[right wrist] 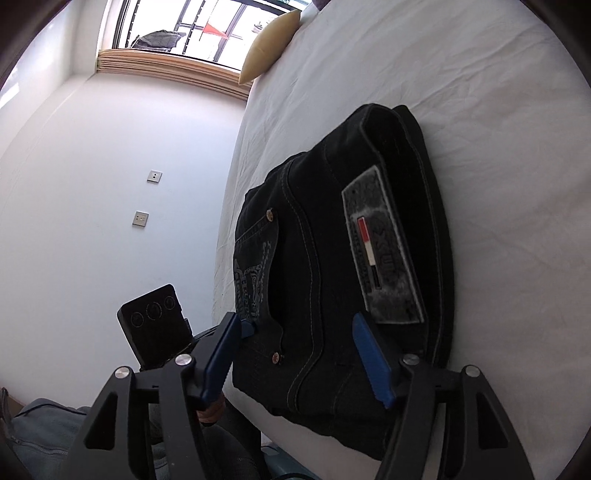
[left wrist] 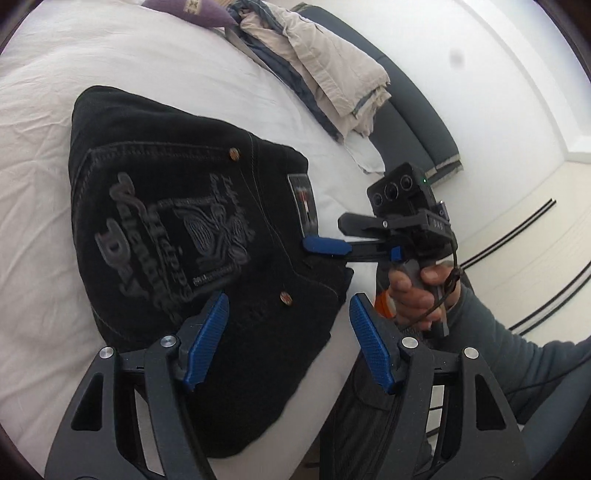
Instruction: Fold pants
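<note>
On the white bed, near its edge, the pants lie folded into a compact black bundle, back pocket up, with grey embroidered lettering and two rivets showing. A grey waistband patch with a small red-and-white tag faces up along one side of the bundle.

Left tool: released, its blue pads standing wide apart above the near corner of the pants; nothing lies gripped between them.

Right tool: likewise released, its pads spread over the near end of the bundle, just beside the patch, without pinching the cloth. Seen from the left wrist, it reaches in level from the side, one blue pad at the waistband edge; whether that pad touches the cloth cannot be told. A hand in a grey sleeve holds its handle.

Further back on the bed, well apart from the pants, a beige and blue heap of cloth rests near the edge, with a purple cushion beyond it. From the right wrist, a tan pillow lies at the far end of the bed beneath a window, and two wall plates sit on the white wall.
</note>
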A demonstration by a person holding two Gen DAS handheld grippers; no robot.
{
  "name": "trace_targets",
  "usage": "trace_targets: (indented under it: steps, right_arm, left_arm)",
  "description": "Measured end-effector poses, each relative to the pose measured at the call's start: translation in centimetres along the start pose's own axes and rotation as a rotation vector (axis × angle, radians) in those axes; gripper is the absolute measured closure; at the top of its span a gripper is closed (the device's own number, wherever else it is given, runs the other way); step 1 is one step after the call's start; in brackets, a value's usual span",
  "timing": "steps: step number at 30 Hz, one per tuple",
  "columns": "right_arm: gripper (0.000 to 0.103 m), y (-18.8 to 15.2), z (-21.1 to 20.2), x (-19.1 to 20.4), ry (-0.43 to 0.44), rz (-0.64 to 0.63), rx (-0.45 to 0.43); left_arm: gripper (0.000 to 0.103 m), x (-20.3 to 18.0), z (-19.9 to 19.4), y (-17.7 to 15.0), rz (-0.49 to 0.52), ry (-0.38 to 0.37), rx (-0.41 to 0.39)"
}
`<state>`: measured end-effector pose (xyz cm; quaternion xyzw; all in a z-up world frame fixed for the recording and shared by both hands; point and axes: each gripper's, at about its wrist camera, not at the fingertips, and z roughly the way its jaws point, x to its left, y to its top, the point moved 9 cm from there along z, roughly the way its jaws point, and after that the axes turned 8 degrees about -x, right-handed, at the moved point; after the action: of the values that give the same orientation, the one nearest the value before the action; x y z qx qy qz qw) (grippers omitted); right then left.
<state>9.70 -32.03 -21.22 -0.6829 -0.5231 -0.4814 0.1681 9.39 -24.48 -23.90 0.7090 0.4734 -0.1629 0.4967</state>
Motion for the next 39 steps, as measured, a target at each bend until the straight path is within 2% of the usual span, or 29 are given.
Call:
trace_targets:
  steps: [2,6,9,11,13,14,16,17,19,22,23,26,27,28,30,34,36,39]
  right_arm:
    - [0.036,-0.9,-1.1,-0.2,0.006,0.004,-0.015]
    - [0.036,-2.7,-3.4,0.3,-0.023,-0.033,-0.037]
    - [0.036,-2.2,-5.9,0.3,-0.062,-0.058,-0.101]
    - [0.032,-0.6,-7.3,-1.0,-0.103,-0.028,-0.168]
    - [0.028,1.2,-7.4,-2.3,-0.131,0.009,-0.200]
    - [0.028,1.9,-6.8,-2.8,-0.128,0.023,-0.197]
    - [0.028,3.0,-5.5,-4.3,-0.154,0.053,-0.179]
    - [0.028,3.4,-4.7,-5.1,-0.162,0.070,-0.162]
    - [0.029,3.9,-3.2,-6.1,-0.174,0.083,-0.134]
    - [0.033,4.3,-1.4,-5.4,-0.162,0.051,-0.105]
    - [0.038,4.1,-0.6,-5.2,-0.172,0.035,-0.078]
    - [0.045,3.4,1.2,-4.6,-0.251,-0.029,-0.019]
    - [0.047,3.4,1.2,-4.6,-0.263,-0.034,-0.016]
    - [0.049,3.4,1.2,-4.7,-0.274,-0.027,-0.014]
    - [0.063,3.4,1.0,-4.8,-0.300,-0.023,-0.011]
    - [0.076,3.3,1.1,-3.1,-0.391,-0.124,-0.014]
    - [0.081,3.4,1.0,-1.8,-0.425,-0.171,-0.025]
    - [0.083,3.8,0.6,0.7,-0.421,-0.226,-0.052]
  left_arm:
    - [0.036,-1.1,0.4,-2.0,0.034,0.010,0.034]
    - [0.036,-2.0,-1.0,-4.0,0.050,0.005,0.050]
    - [0.036,-2.2,-2.6,-3.6,0.054,0.025,0.030]
    - [0.036,-1.1,-4.2,-2.6,0.050,0.080,-0.014]
    - [0.029,0.9,-5.6,-1.5,0.024,0.141,-0.045]
    - [0.029,2.0,-5.8,-0.8,0.009,0.184,-0.055]
    - [0.029,3.6,-5.2,0.9,-0.028,0.216,-0.060]
    - [0.029,4.4,-4.7,1.4,-0.045,0.248,-0.051]
    - [0.029,5.4,-3.5,2.0,-0.072,0.265,-0.010]
    - [0.029,6.7,-1.3,1.7,-0.095,0.304,0.066]
    - [0.029,7.0,-0.5,1.5,-0.098,0.316,0.084]
    - [0.031,7.2,0.7,1.7,-0.117,0.322,0.081]
    - [0.041,7.1,0.8,1.9,-0.120,0.318,0.082]
    - [0.047,7.0,0.8,2.1,-0.124,0.319,0.089]
    - [0.053,6.9,1.3,2.2,-0.118,0.334,0.100]
    - [0.073,5.4,1.9,3.0,-0.065,0.349,0.105]
    - [0.077,4.9,1.5,3.4,-0.054,0.354,0.095]
    - [0.081,4.1,0.4,4.5,-0.044,0.347,0.064]
